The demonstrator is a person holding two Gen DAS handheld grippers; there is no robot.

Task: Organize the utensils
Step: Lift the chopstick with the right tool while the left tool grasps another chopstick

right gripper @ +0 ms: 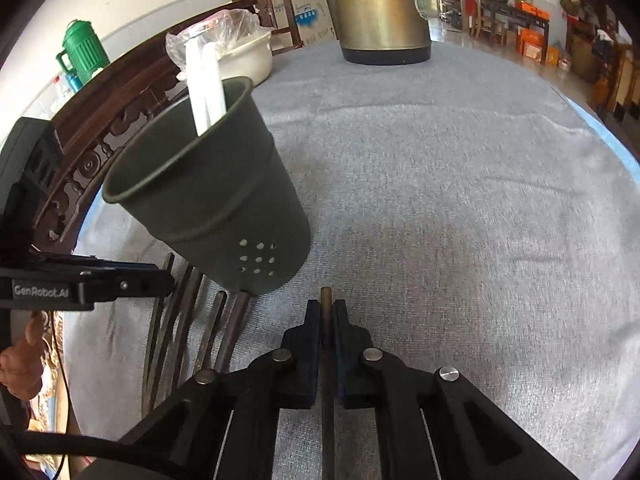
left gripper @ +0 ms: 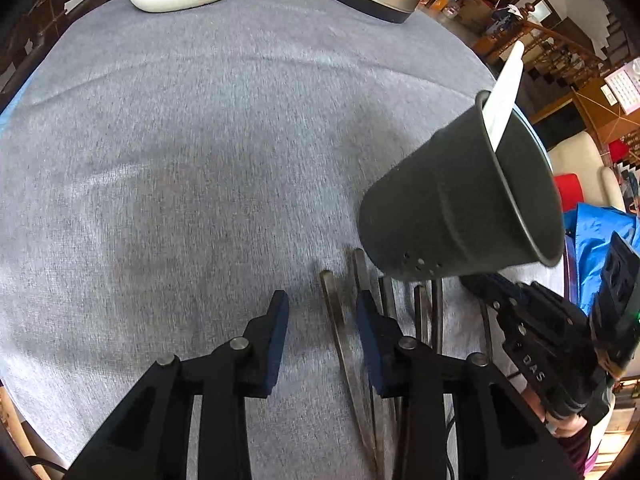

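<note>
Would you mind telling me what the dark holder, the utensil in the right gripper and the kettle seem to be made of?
Dark holder: probably painted metal or plastic; matte green-grey, thin rolled rim, punched holes.
Utensil pinched in the right gripper: likely metal, dull and tarnished, slim and rigid.
Kettle: brushed metal with a brassy sheen; black base, probably plastic.

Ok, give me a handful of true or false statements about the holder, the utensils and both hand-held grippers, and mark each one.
1. The right hand-held gripper is shut on a thin metal utensil. True.
2. The dark utensil holder is empty. False: white utensil handles stick out of it.
3. The left hand-held gripper is clamped on a utensil. False: its jaws stand apart, nothing pressed between them.
4. More metal utensils lie on the grey cloth beside the holder's base. True.
5. The holder's wall has small holes near its base. True.
6. The kettle is bright red. False: it is brass-coloured with a dark base.
</note>
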